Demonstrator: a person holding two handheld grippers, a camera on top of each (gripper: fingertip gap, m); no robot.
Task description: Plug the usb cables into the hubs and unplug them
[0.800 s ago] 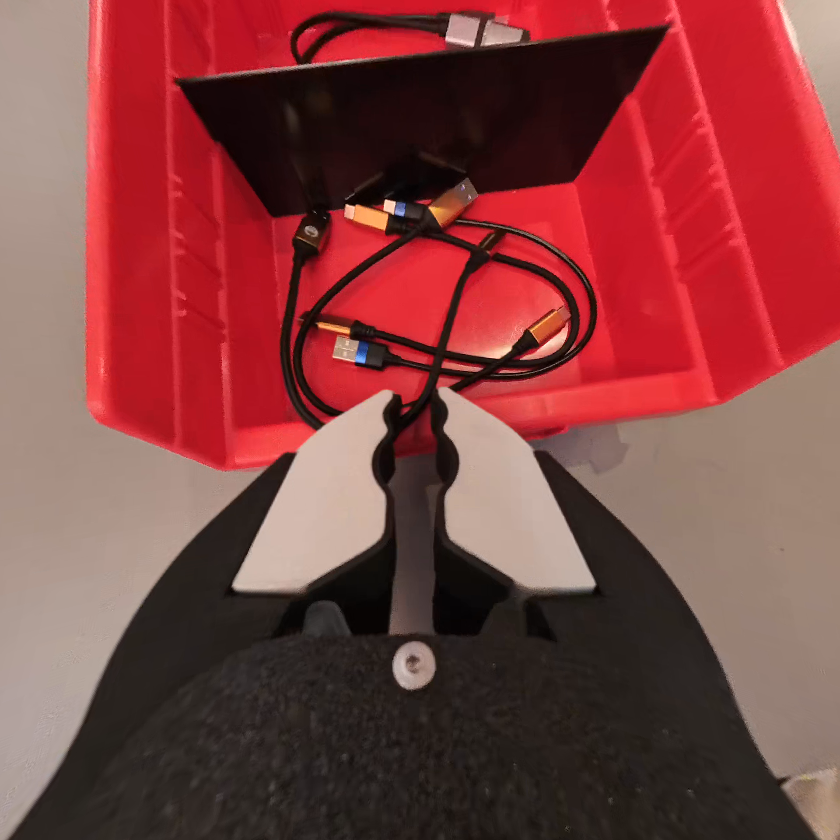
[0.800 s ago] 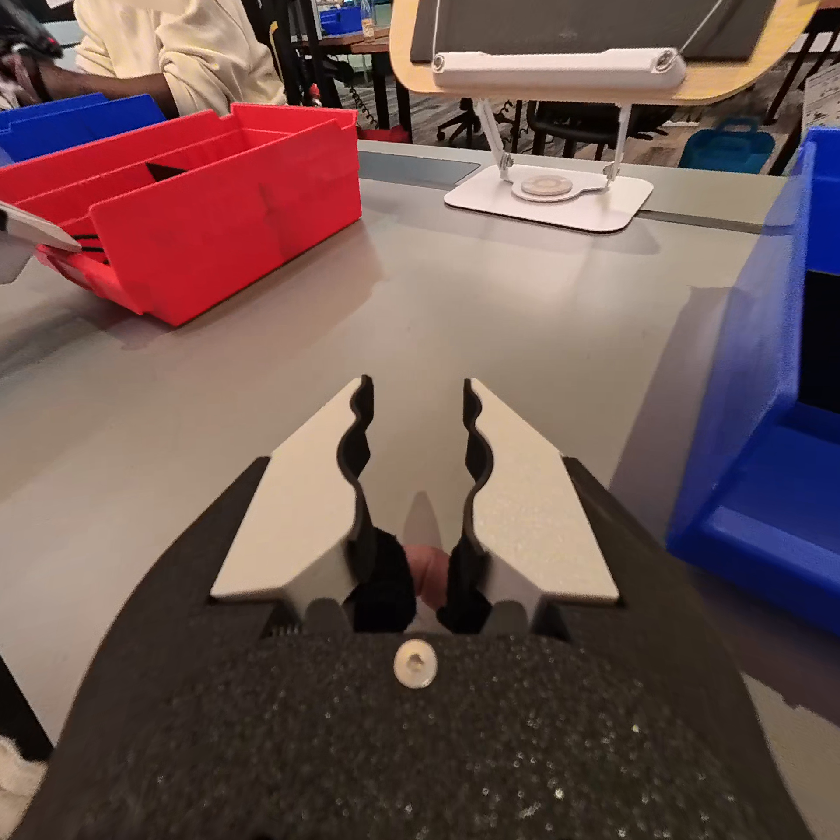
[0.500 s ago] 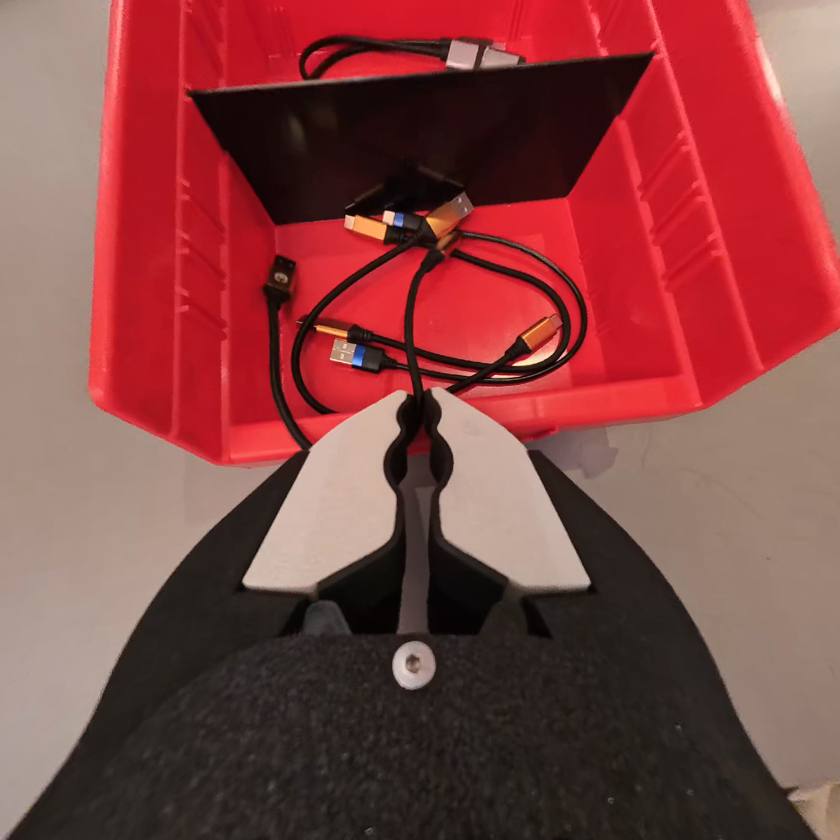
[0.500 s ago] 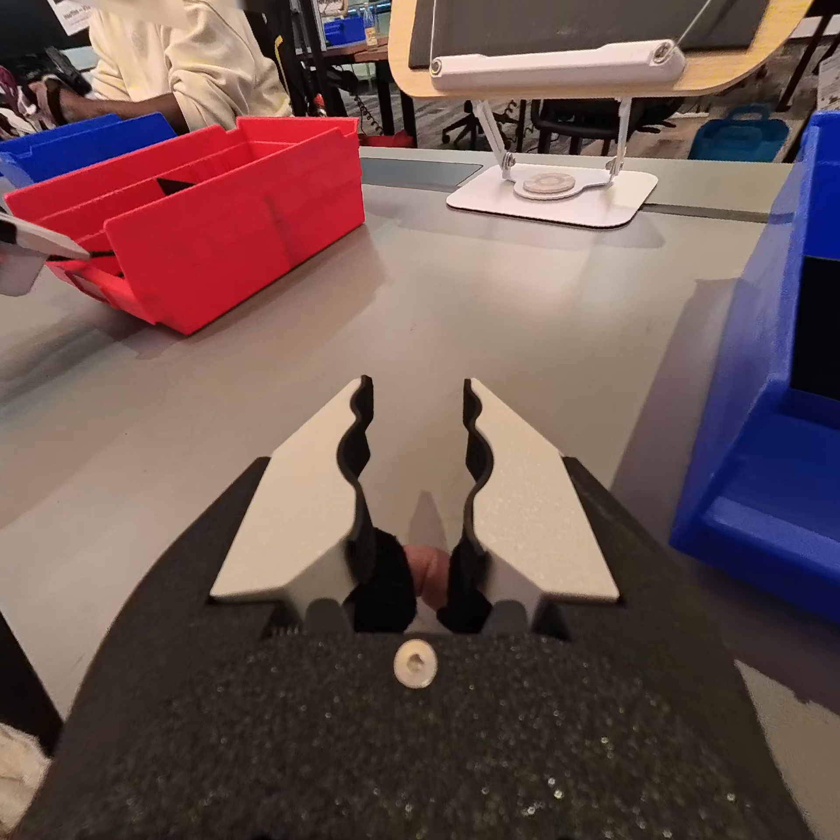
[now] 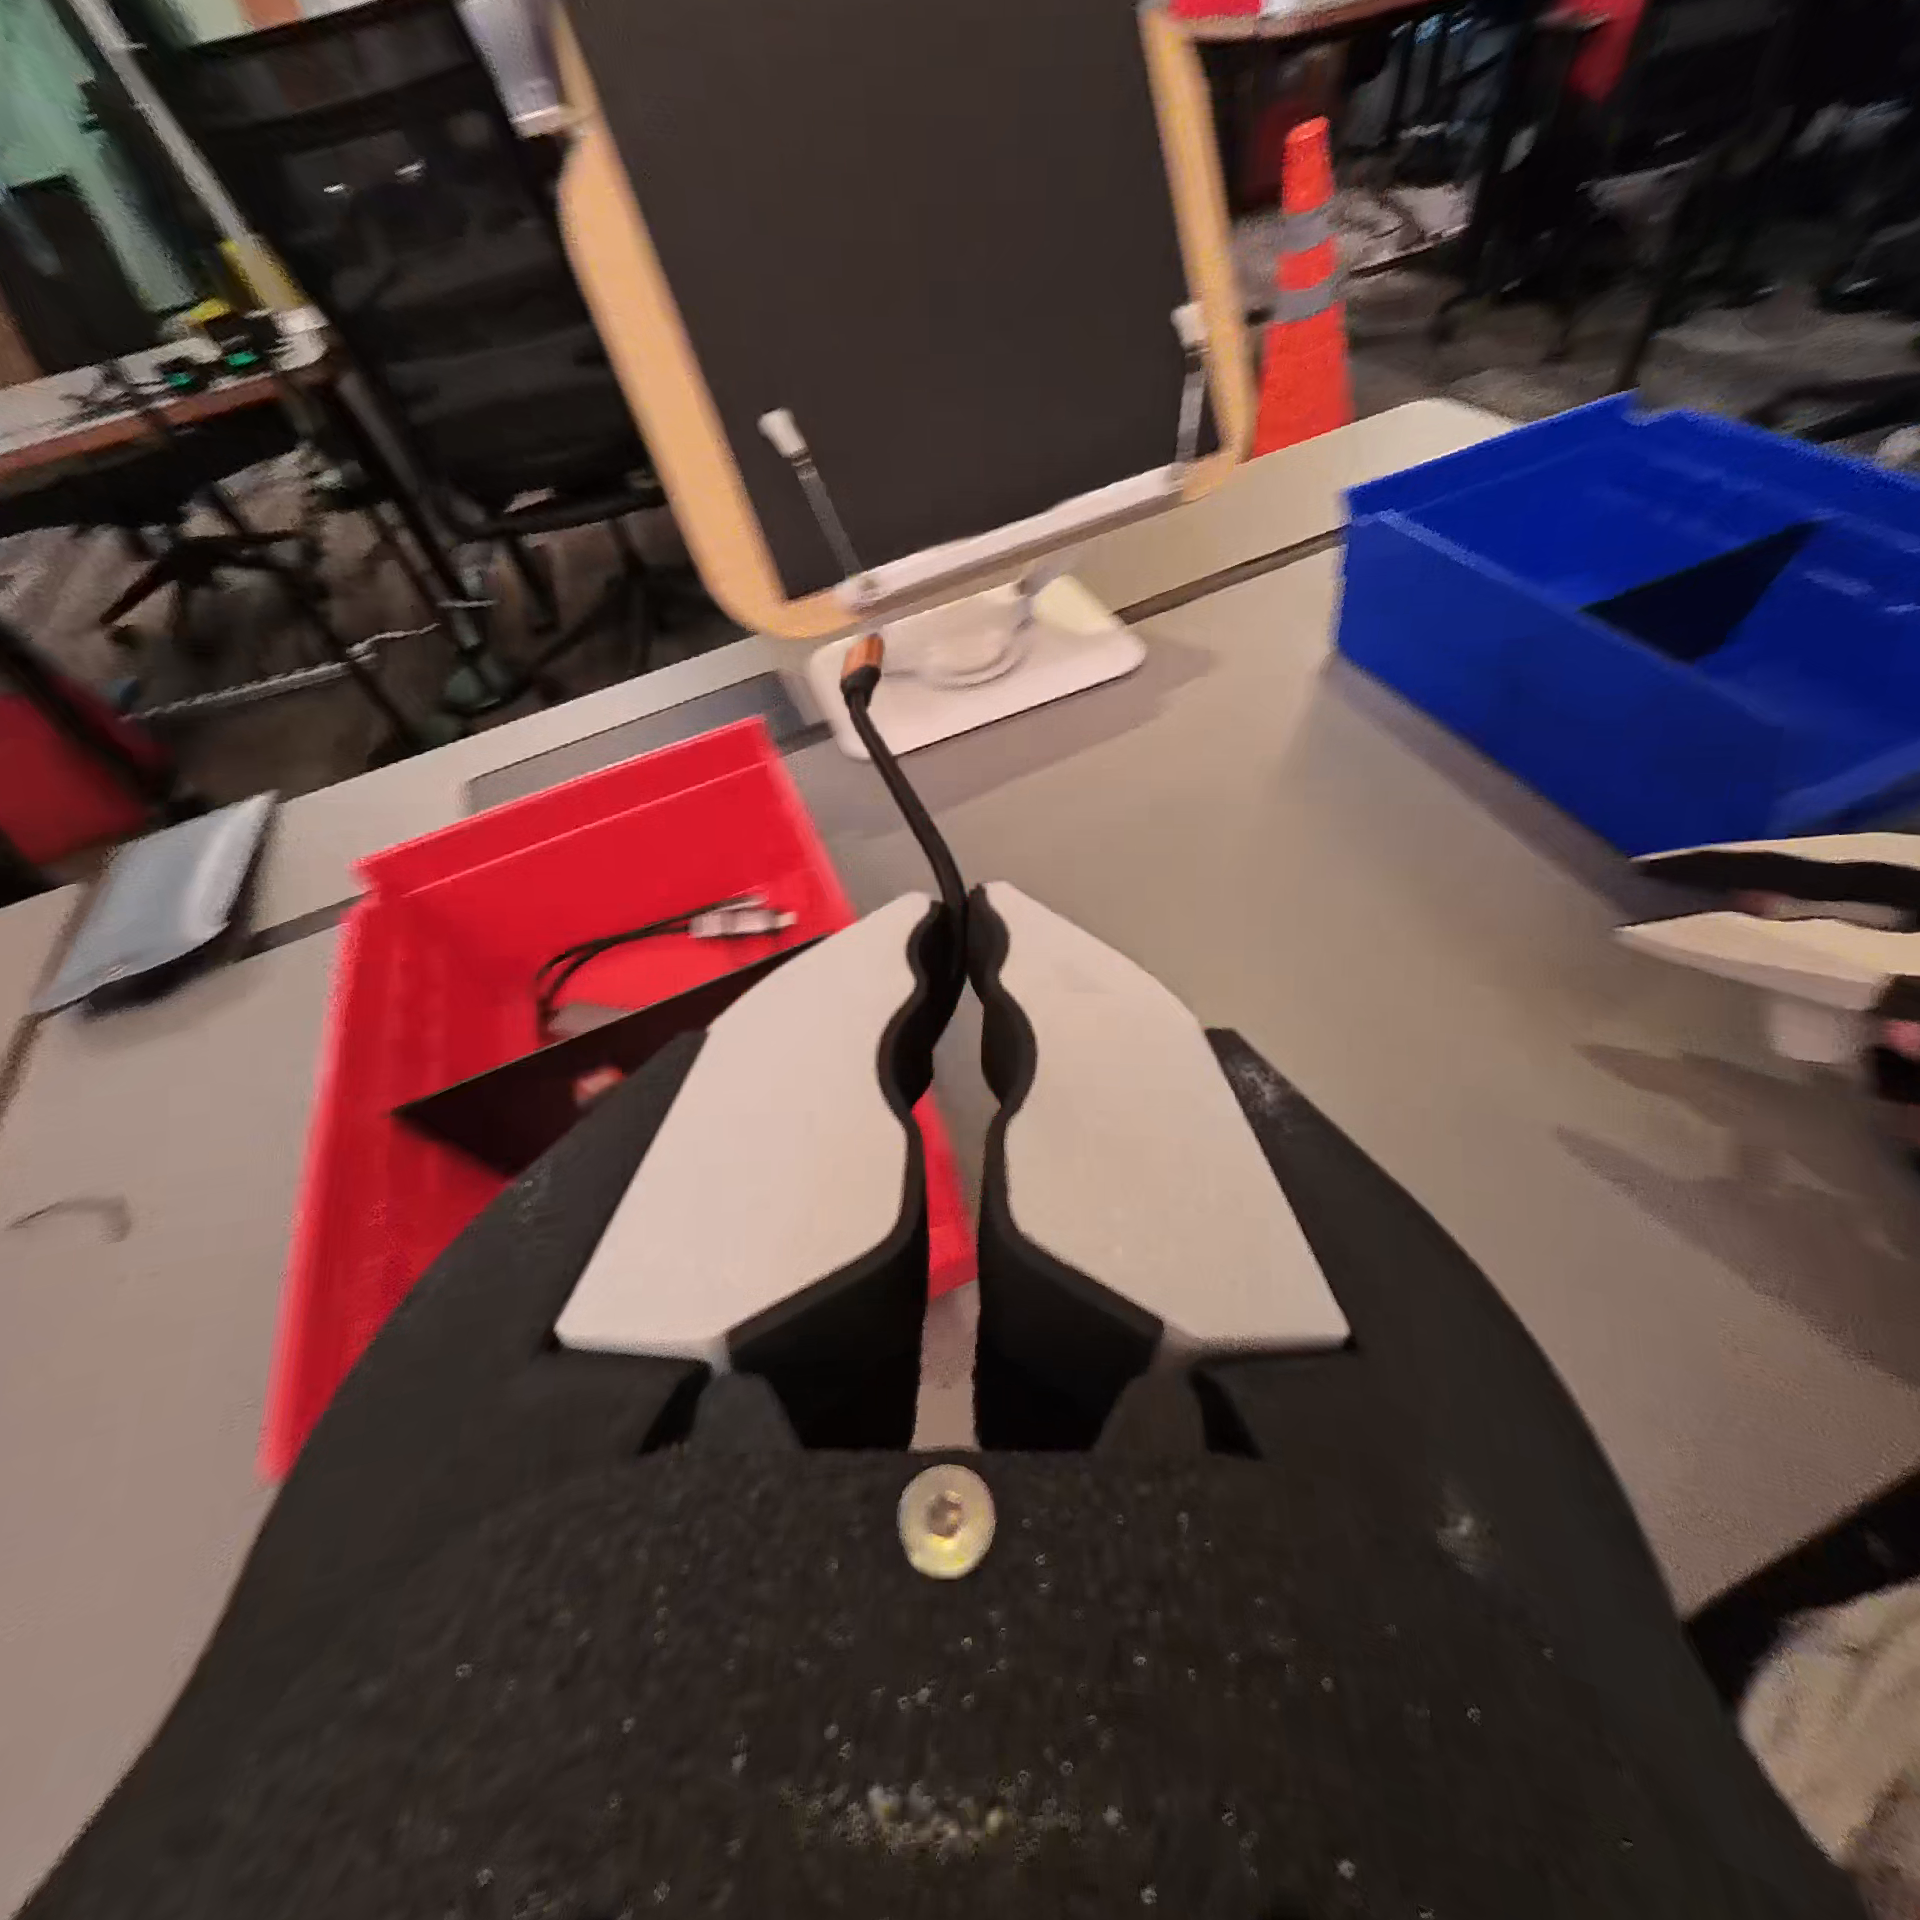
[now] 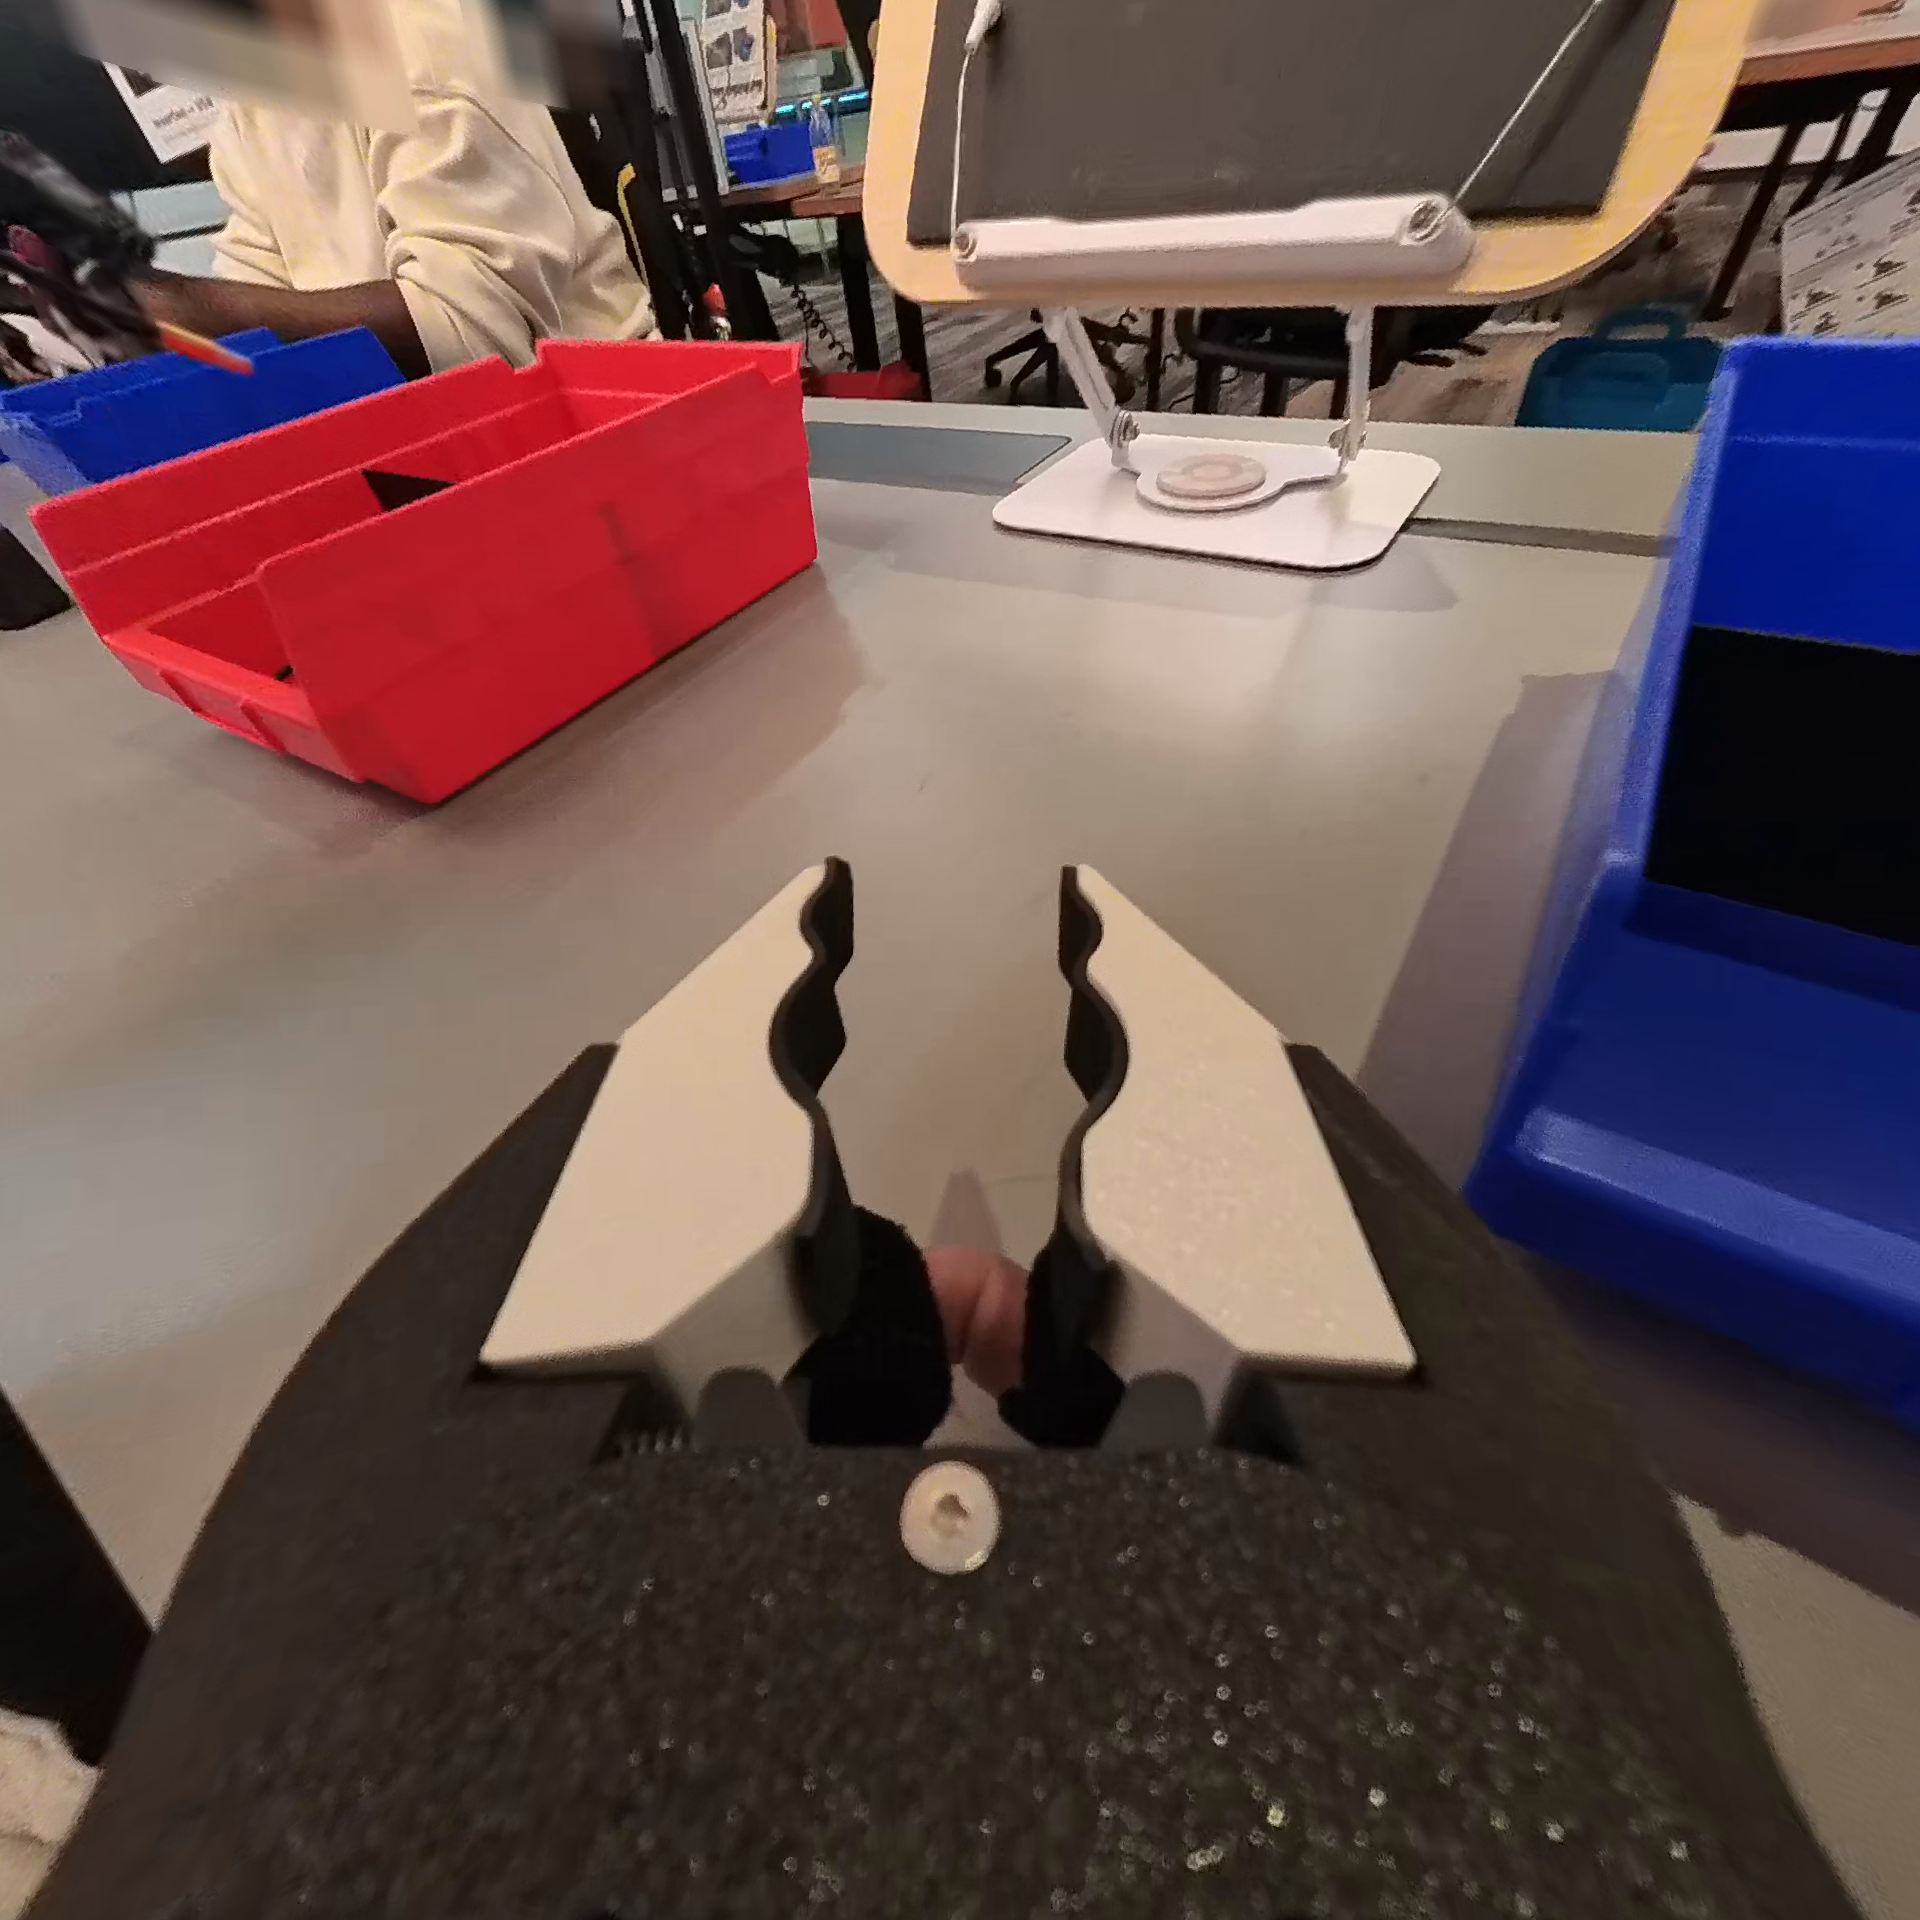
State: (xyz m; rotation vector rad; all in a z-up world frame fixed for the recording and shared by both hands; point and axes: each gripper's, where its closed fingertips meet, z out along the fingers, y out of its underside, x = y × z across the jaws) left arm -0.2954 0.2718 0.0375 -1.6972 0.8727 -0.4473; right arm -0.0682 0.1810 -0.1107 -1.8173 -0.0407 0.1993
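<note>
The left gripper [image 5: 961, 920] pinches a black USB cable [image 5: 902, 790] between closed fingertips, its copper-coloured plug [image 5: 862, 657] standing up clear of the grey table [image 5: 1299, 935]. The cable looks light, thin and limp; the short free end holds its curve, while any longer run is hidden behind the fingers. By the look of it, a hold on the cord near the plug suits it best. Below and left sits the red bin [image 5: 416, 1039], its black divider [image 5: 540, 1101] separating compartments, with another cable [image 5: 665, 935] lying in the far one. The right gripper [image 6: 956, 904] hovers over bare tabletop, fingers spread and empty. A blue bin [image 6: 1766, 935] stands close on its right, a tablet stand [image 6: 1216, 499] beyond; open table lies between the bins.
</note>
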